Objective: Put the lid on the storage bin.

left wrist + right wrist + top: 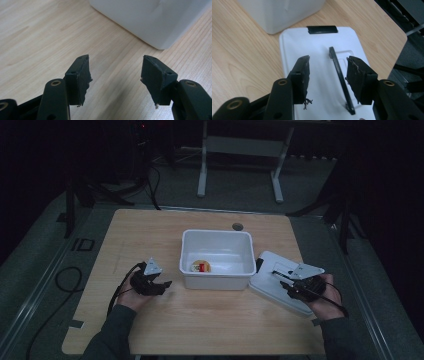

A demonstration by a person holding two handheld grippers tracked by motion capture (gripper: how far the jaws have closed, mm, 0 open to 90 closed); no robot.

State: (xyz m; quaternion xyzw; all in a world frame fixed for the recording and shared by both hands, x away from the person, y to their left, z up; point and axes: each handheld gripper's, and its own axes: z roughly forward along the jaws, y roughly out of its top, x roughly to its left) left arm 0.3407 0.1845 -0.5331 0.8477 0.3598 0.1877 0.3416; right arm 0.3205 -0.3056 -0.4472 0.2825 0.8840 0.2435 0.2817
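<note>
A white plastic bin (216, 281) stands mid-table with a small yellow and red item (201, 267) lying inside. To its right a white lid (270, 270) lies flat on the table. My left gripper (167, 284) rests low at the bin's left, open, with bare wood between its jaws (116, 67); the bin's corner (150, 20) is just ahead. My right gripper (284, 285) hovers over the lid (317, 45), open (328, 62). The lid's thin black handle (338, 72) runs between the jaws, nearer the right one, with neither pad pressing on it.
The wooden table (200, 320) has a round hole (237, 226) near its far edge. A black clip (322, 29) sits at the lid's far end, close to the bin (279, 12). A cable (65, 280) loops on the floor at left.
</note>
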